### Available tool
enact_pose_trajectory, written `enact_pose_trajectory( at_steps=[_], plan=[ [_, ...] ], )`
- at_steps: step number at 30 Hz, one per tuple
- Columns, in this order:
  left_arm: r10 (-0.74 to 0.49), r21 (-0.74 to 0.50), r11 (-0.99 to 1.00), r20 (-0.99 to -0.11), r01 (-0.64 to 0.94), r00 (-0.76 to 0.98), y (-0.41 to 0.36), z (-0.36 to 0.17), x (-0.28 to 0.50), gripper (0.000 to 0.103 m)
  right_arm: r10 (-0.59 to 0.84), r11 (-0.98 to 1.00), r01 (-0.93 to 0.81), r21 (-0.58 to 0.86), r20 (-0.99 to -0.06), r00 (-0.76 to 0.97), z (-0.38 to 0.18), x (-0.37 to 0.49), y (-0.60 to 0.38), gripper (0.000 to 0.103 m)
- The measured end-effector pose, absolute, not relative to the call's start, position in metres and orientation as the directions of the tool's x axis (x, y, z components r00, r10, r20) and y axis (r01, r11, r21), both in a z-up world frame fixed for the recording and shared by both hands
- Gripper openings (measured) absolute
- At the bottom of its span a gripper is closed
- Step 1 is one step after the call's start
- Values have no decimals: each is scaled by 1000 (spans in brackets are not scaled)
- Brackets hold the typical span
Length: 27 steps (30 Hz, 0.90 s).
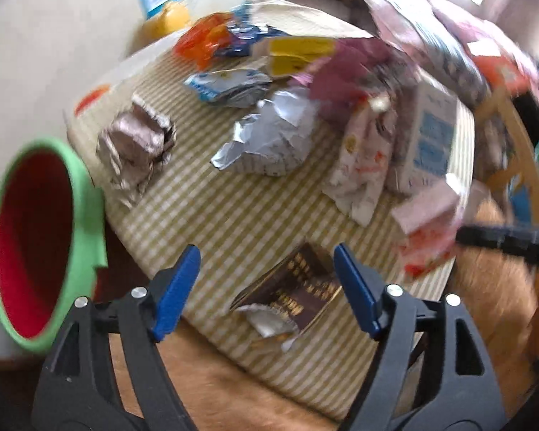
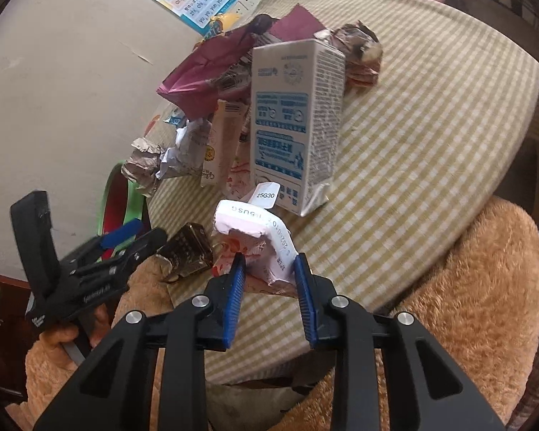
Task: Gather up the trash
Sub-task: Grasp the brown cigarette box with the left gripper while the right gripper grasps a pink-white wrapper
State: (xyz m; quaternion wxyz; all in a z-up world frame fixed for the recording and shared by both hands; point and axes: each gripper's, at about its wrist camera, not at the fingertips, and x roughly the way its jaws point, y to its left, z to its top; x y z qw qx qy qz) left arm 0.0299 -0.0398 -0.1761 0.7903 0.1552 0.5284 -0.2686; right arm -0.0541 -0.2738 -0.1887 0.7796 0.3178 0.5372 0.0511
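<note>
Your right gripper (image 2: 269, 269) has the crushed pink carton (image 2: 255, 237) between its blue pads at the near edge of the checked tablecloth (image 2: 413, 143). The jaws stand narrow and both pads look pressed against the carton's lower end, so you have hold of it. Just behind it stands the blue-and-white milk carton (image 2: 294, 122), upright and apart from your pads.

Your left gripper (image 1: 267, 287) stands wide, with nothing clamped. The dark brown gold-lettered wrapper (image 1: 294, 294) lies on the cloth in the gap between its pads, at the table's near edge; the view is blurred there, so you cannot be sure whether either pad touches it. In the right wrist view that wrapper (image 2: 188, 249) sits just left of the pink carton.

The red bin with the green rim (image 1: 36, 237) is off the table's edge, to the left of your left gripper. Further back on the cloth lie a crumpled foil wrapper (image 1: 136, 143) and a silver one (image 1: 269, 140).
</note>
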Motion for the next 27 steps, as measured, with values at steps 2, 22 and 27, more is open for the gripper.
enact_pose_trajectory(
  at_steps=[2,22,27],
  plan=[
    [-258,-28,758,-930,651,260,-46,-180,22,74,433,785,262,561,-800,415,-189,-52,-271,26],
    [-263,-96,753,-951,651,164,-52,-207,24,50,455,790,209,577,-779,431,-177,-42,-245,3],
    [-286,-113,794,-936,597,203,-34,-197,28,48,446,788,232,571,-788,425,-182,-41,-247,5]
  ],
)
